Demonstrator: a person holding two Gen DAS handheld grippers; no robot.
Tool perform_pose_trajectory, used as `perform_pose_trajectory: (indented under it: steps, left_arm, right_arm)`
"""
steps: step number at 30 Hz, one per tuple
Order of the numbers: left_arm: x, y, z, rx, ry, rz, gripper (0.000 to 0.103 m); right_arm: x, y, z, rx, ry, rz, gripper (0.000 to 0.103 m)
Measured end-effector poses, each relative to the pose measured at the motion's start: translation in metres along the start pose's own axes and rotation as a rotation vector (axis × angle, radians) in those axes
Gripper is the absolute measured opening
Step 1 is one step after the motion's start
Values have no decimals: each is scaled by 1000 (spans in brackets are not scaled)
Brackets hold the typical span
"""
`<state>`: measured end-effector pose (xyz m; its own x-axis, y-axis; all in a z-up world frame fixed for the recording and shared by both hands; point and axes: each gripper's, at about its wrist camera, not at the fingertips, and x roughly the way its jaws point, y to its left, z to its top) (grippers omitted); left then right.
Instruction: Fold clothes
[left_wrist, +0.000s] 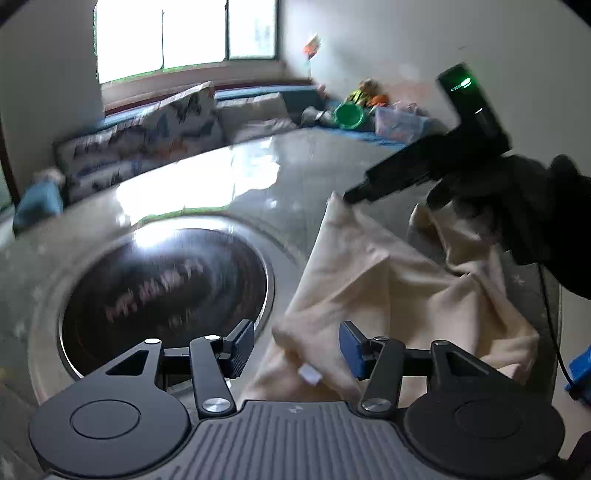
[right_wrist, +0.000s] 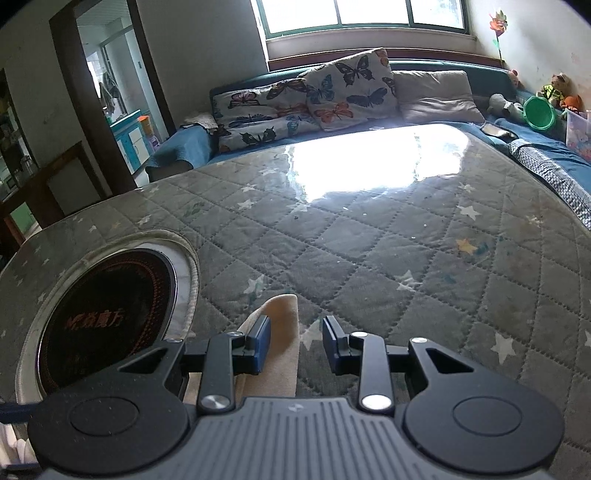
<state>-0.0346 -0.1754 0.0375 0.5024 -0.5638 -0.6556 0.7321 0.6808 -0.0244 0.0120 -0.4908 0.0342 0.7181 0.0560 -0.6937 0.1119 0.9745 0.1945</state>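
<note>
cream cloth (left_wrist: 384, 291) fills the lower right of the left wrist view, rumpled on the quilted table cover (left_wrist: 295, 173), with the left gripper (left_wrist: 297, 349) spread wide around 1 fold and the right gripper (left_wrist: 352, 195) touching its upper edge. in the right wrist view, the right gripper (right_wrist: 295, 343) stands wide at lower centre, a cloth strip (right_wrist: 282, 332) beside its left finger, round black hob (right_wrist: 107, 317) at lower left.

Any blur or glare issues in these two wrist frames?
Left wrist view: motion blur smears the cream garment, the round cooktop and the sofa cushions; the window is blown out and glares off the table cover. Right wrist view: sharp; cushions and cover stitching read clearly, but a large window reflection washes out the far table cover. Both show fisheye bending and dark corners.
</note>
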Motion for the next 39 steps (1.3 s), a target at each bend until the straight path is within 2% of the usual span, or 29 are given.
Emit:
perform_pose_trajectory:
  steps: [1, 2, 5, 6, 10, 14, 18, 26, 33, 39]
  left_arm:
    - [4, 0, -1, -2, 7, -7, 45]
    - [6, -1, -1, 5, 3, -13, 27]
    - [2, -3, 1, 39, -29, 2, 9]
    - [1, 1, 4, 38, -45, 14, 8]
    - [-9, 28, 19, 8, -114, 144, 7]
    - [-13, 66, 29, -40, -140, 271, 7]
    - [-6, 94, 29, -89, -106, 304, 7]
    - [6, 110, 21, -93, -57, 338, 7]
    - [6, 127, 28, -86, -67, 373, 7]
    - [13, 142, 26, -93, -43, 389, 7]
  right_arm:
    - [0, 0, 0, -1, 0, -1, 31]
    - [-1, 0, 1, -1, 1, -3, 31]
    - [-2, -2, 2, 9, 4, -3, 31]
    - [-2, -3, 2, 13, 4, -2, 31]
    - [-3, -6, 5, 15, 2, -6, 31]
    - [4, -3, 7, 6, 19, 7, 31]
    - [18, 5, 7, -14, 48, 17, 31]
    - [39, 28, 13, -75, 78, 45, 31]
    - [47, 46, 22, -92, 78, 91, 30]
    - [58, 61, 22, -128, 98, 110, 31]
